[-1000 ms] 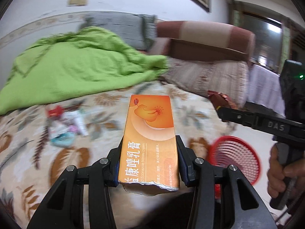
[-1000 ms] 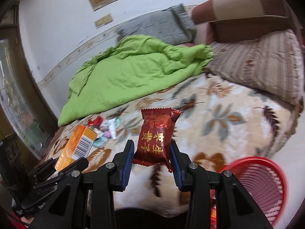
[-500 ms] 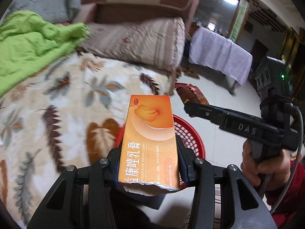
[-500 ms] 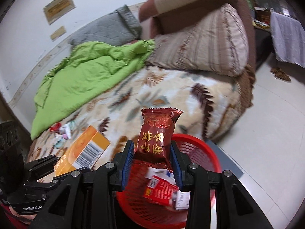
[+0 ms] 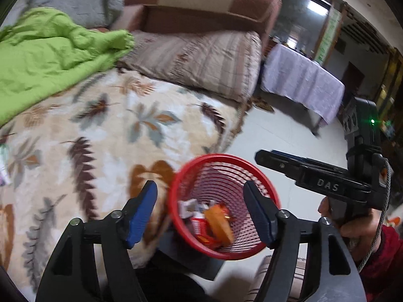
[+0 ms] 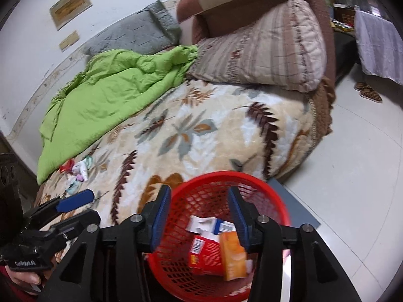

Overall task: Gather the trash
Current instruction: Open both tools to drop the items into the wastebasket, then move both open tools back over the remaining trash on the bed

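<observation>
A red mesh basket (image 5: pixel 262 181) stands on the floor beside the bed; it also shows in the right wrist view (image 6: pixel 274 196). Inside lie the orange box (image 5: pixel 219 222) (image 6: pixel 233 254), a red packet (image 6: pixel 205 251) and white scraps (image 6: pixel 201 224). My left gripper (image 5: pixel 201 214) is open and empty above the basket. My right gripper (image 6: pixel 199 216) is open and empty above the basket too. More small trash (image 6: pixel 78 168) lies on the bed's leaf-patterned blanket, far left.
A green quilt (image 6: pixel 108 93) and pillows (image 6: pixel 264 50) lie on the bed. A cloth-covered table (image 5: pixel 302 80) stands across the tiled floor. Slippers (image 6: pixel 367 93) lie on the floor at right.
Both grippers swung from the bed to over the basket and opened. The orange box and the red snack packet dropped out of them into the basket.
</observation>
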Motion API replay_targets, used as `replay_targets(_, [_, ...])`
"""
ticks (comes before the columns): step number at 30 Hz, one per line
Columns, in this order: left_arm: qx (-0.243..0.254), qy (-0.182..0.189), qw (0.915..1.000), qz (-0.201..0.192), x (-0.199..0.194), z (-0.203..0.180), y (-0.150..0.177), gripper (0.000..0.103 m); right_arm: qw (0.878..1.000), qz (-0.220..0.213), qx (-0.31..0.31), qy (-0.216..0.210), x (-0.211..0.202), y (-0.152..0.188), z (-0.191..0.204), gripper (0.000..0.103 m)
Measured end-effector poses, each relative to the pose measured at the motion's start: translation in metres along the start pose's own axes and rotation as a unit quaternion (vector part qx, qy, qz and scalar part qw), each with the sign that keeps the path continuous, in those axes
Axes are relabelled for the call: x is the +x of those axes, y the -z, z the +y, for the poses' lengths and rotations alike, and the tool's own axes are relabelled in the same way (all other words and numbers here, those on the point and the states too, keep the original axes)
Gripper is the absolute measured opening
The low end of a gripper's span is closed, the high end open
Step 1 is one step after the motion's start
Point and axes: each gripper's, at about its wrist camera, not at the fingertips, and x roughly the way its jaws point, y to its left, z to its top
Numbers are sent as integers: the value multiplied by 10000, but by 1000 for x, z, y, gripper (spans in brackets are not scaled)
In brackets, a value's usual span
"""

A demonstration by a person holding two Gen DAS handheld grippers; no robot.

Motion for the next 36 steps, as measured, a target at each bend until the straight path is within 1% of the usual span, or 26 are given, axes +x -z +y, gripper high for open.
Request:
replay_targets(5, [-325, -474, 9982, -153, -28, 41, 7, 70, 9986, 181, -348, -341, 18, 1, 43, 52])
replay_targets(7, [-477, -677, 9963, -242, -39, 60, 11, 70, 9967, 264, -555, -527, 26, 2, 63, 52])
replay_targets(10, [-657, -997, 9923, -326, -53, 87, 17, 70, 9938, 316, -823, -680, 37, 2, 92, 52])
replay_targets(13, [-921, -1247, 9871, -399, -68, 115, 25, 70, 9902, 436, -973, -905, 50, 1, 118, 52])
replay_targets(17, [-1314, -1738, 9746, -527, -87, 158, 38, 70, 9821, 596, -1368, -1148, 71, 1, 160, 52])
replay_targets(19, [-1611, -2073, 9631, -599, -97, 185, 46, 70, 9769, 725, -1551, -1282, 84, 0, 181, 52])
replay_targets(21, [-1869, -2429, 9496, -660, -104, 210, 54, 70, 9732, 842, -1615, -1401, 97, -2, 198, 52])
replay_targets(23, [-2173, -2833, 9314, -714, -113, 238, 64, 70, 9680, 966, -1750, -1517, 113, -4, 218, 52])
replay_targets(25, [-2406, -3145, 9153, -739, -119, 261, 71, 70, 9622, 1049, -1987, -1539, 133, -6, 244, 52])
replay_targets(26, [-2526, -3323, 9055, -762, -123, 274, 76, 70, 9598, 1076, -2073, -1557, 141, -6, 254, 52])
replay_targets(27, [-2613, -3496, 8962, -798, -127, 286, 81, 70, 9567, 1145, -2155, -1589, 153, -7, 266, 52])
replay_targets(28, [-2659, -3614, 8899, -820, -129, 294, 85, 70, 9528, 1253, -2221, -1646, 168, -7, 280, 52])
replay_targets(29, [-2723, -3798, 8801, -835, -132, 307, 92, 70, 9505, 1328, -2231, -1708, 183, -9, 293, 52])
replay_targets(31, [-2802, -3965, 8701, -848, -136, 321, 102, 70, 9476, 1433, -2259, -1747, 210, -12, 315, 52])
replay_targets(32, [-2870, -3984, 8674, -809, -136, 328, 106, 70, 9456, 1486, -2307, -1750, 220, -12, 322, 52])
replay_targets(34, [-3079, -3901, 8644, -761, -137, 341, 112, 70, 9425, 1611, -2357, -1735, 254, -13, 345, 52])
replay_targets(36, [-3072, -3940, 8629, -766, -139, 346, 114, 70, 9407, 1701, -2383, -1714, 278, -14, 360, 52])
